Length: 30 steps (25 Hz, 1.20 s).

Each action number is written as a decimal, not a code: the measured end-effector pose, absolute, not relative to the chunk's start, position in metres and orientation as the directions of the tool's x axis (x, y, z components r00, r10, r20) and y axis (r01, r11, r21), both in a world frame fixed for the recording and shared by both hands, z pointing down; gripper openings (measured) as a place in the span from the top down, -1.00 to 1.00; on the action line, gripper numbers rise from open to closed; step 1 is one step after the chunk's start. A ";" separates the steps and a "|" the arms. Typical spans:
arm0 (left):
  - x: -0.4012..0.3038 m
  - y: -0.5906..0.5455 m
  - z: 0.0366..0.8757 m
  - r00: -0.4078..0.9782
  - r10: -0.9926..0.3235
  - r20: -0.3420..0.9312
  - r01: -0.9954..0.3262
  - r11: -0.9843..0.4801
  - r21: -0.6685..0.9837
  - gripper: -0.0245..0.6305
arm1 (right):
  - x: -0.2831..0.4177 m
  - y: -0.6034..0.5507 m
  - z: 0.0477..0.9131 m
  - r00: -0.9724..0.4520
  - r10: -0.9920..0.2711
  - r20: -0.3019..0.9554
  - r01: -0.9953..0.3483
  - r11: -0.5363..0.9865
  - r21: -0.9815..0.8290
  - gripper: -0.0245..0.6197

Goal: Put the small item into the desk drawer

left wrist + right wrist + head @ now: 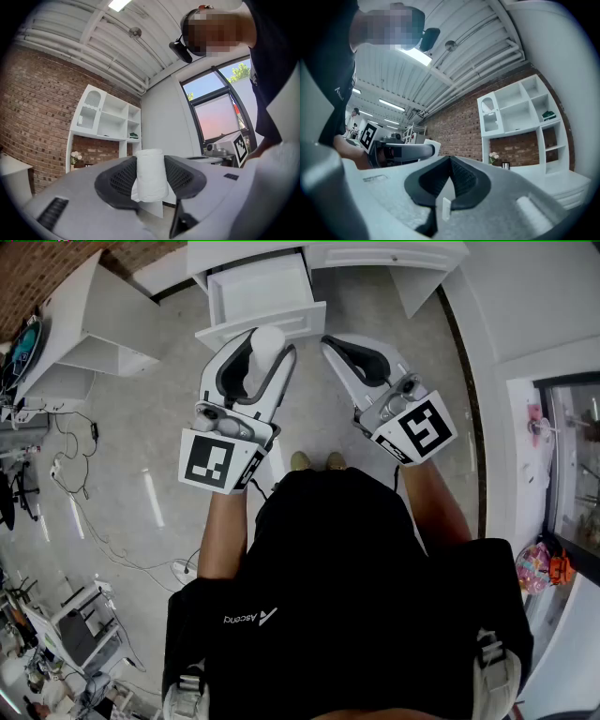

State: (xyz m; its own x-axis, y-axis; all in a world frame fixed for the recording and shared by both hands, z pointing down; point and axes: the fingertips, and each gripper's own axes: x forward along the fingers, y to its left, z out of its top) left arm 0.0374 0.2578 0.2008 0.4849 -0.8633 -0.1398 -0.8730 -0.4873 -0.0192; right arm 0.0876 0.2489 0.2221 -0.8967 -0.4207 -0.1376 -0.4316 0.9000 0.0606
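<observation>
The small item is a white roll (262, 357), upright between the jaws of my left gripper (268, 341), which is shut on it. In the left gripper view the roll (151, 180) sits clamped between both black pads, with the left gripper (151, 161) aimed up toward a brick wall. The white desk's drawer (264, 322) stands pulled open just beyond that gripper's tips. My right gripper (330, 341) is beside it, to the drawer's right. Its jaws meet at the tips with nothing between them, as the right gripper view shows at the right gripper (450, 161).
A white shelf unit (94, 324) lies to the left on the floor, and cables (84, 484) trail across the grey floor. White furniture (525, 296) borders the right side. A white shelving unit (105, 117) stands against the brick wall, beside a window (220, 112).
</observation>
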 end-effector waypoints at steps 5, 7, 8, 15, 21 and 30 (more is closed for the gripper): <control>0.026 0.255 0.203 0.485 -0.862 -0.146 -0.873 -0.488 -0.018 0.38 | 0.079 0.245 0.224 -0.895 -0.424 -0.138 -0.435 0.898 0.060 0.92; 0.022 0.255 0.205 0.486 -0.862 -0.147 -0.872 -0.489 -0.018 0.38 | 0.075 0.244 0.226 -0.894 -0.426 -0.140 -0.437 0.898 0.058 0.92; 0.019 0.254 0.206 0.486 -0.861 -0.148 -0.872 -0.489 -0.018 0.38 | 0.073 0.244 0.226 -0.893 -0.427 -0.139 -0.438 0.897 0.059 0.92; -0.010 0.242 0.204 0.486 -0.860 -0.157 -0.872 -0.490 -0.014 0.38 | 0.048 0.230 0.224 -0.887 -0.443 -0.132 -0.453 0.889 0.063 0.92; -0.045 0.233 0.206 0.499 -0.850 -0.167 -0.864 -0.503 -0.016 0.38 | 0.017 0.221 0.227 -0.875 -0.470 -0.121 -0.479 0.875 0.071 0.92; -0.076 0.222 0.209 0.516 -0.840 -0.170 -0.853 -0.522 -0.015 0.38 | -0.005 0.212 0.233 -0.859 -0.502 -0.106 -0.510 0.857 0.073 0.92</control>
